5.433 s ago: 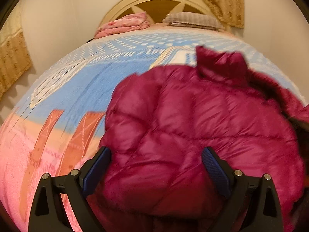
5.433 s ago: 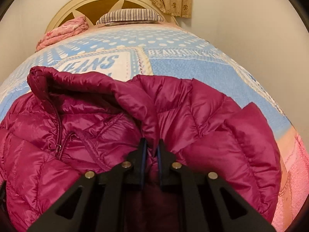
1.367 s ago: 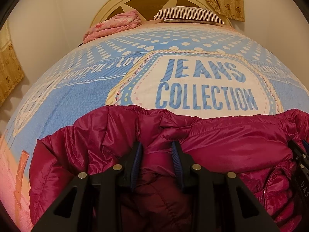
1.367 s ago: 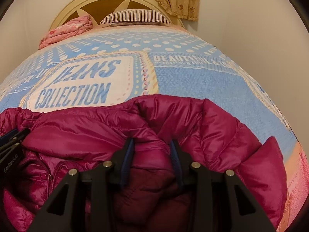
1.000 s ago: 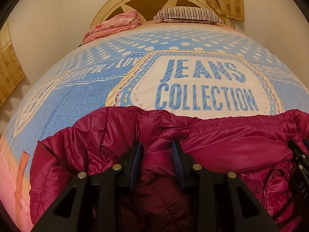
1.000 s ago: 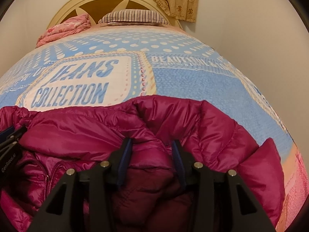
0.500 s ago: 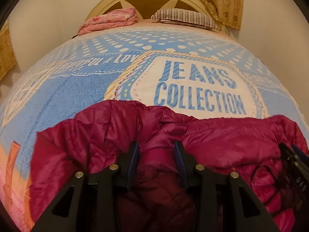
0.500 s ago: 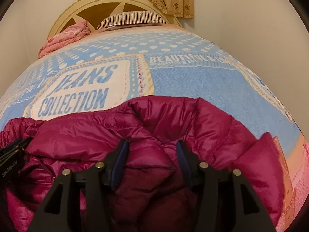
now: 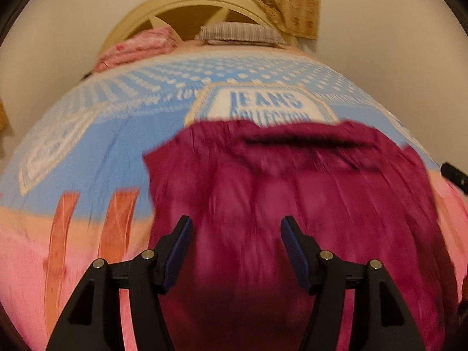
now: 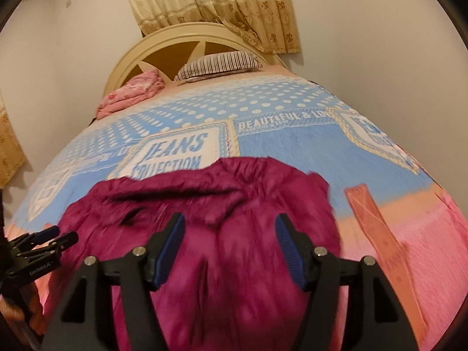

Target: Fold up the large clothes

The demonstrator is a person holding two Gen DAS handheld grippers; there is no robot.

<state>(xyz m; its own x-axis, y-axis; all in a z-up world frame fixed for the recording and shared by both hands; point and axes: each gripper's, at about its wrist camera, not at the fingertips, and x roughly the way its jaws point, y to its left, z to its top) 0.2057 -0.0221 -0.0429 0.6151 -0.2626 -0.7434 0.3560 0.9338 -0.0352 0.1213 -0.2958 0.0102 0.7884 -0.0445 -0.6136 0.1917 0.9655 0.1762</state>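
Observation:
A magenta puffer jacket lies folded on the bed, blurred in both views, and fills the lower middle of the right wrist view as jacket. My left gripper hovers above its near part, jaws opening, nothing pressed between the pads. My right gripper also stands over the jacket with jaws opening and free of the cloth. The left gripper's fingers show at the left edge of the right wrist view. The right gripper's tip peeks in at the right edge of the left wrist view.
The bedspread is blue with a white "JEANS COLLECTION" patch and turns pink toward me. A striped pillow and a folded pink blanket lie by the cream headboard. Curtains hang behind; walls close both sides.
Both grippers let go of the jacket's folded edge, opened wide and pulled back and up. The jacket now lies flat on the bed, farther from both cameras.

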